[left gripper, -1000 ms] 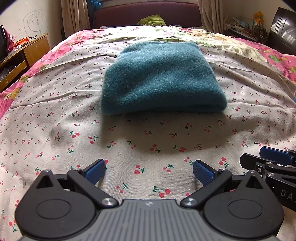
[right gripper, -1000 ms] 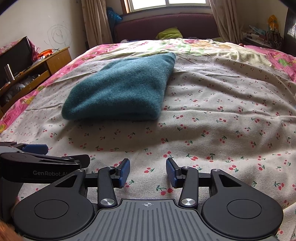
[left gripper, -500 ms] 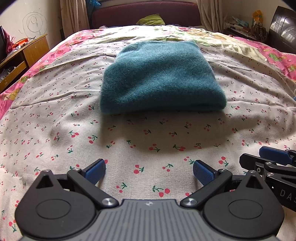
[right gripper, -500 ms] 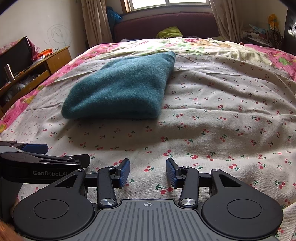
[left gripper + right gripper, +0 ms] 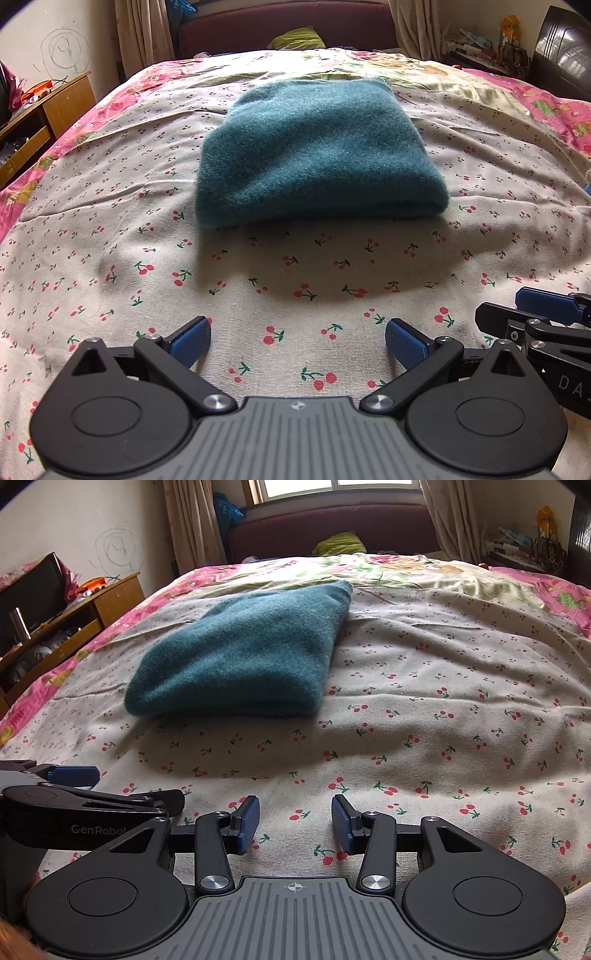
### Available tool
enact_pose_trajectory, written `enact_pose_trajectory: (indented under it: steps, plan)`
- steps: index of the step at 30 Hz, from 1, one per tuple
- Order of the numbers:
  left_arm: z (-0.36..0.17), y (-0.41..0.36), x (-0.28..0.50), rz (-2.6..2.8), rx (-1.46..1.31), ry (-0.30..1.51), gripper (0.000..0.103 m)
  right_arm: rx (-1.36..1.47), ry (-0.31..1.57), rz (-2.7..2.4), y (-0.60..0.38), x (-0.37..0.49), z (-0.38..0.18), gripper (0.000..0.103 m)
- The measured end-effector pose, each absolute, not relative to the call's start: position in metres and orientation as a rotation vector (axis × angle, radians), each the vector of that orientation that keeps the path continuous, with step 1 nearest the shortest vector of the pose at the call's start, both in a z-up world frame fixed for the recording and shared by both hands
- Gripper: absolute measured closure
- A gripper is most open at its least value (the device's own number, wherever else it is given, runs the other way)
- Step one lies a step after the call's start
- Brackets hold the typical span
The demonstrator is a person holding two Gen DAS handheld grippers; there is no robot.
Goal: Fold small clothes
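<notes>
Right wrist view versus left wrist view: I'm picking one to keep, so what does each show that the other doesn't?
Only the right wrist view shows the window and a metal cup on the side cabinet. Only the left shows the folded teal garment squarely from its front. Both show the garment, the cherry-print sheet, and the left gripper and right gripper open and empty.

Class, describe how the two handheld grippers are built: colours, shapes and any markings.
Both the left gripper and right gripper are matte black, with round pivot housings, a ribbed grey centre plate, silver rivets and blue textured pads. White lettering reads "GenRobot" on the left one's side. No cables or sleeves show.
</notes>
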State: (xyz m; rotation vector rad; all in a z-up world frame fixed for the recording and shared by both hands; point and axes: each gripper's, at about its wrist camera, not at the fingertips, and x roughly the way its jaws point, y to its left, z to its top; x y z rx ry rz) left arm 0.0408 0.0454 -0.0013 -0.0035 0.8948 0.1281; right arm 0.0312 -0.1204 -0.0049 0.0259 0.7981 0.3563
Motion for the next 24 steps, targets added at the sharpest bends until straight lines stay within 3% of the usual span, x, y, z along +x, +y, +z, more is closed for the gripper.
enact_pose_trajectory:
  steps: [24]
  plan:
    - [-0.0011,0.0442,0.0406,0.129,-0.004,0.895,0.000,0.025,0.804,0.359,-0.1192,0.0301,-0.0086,0.060]
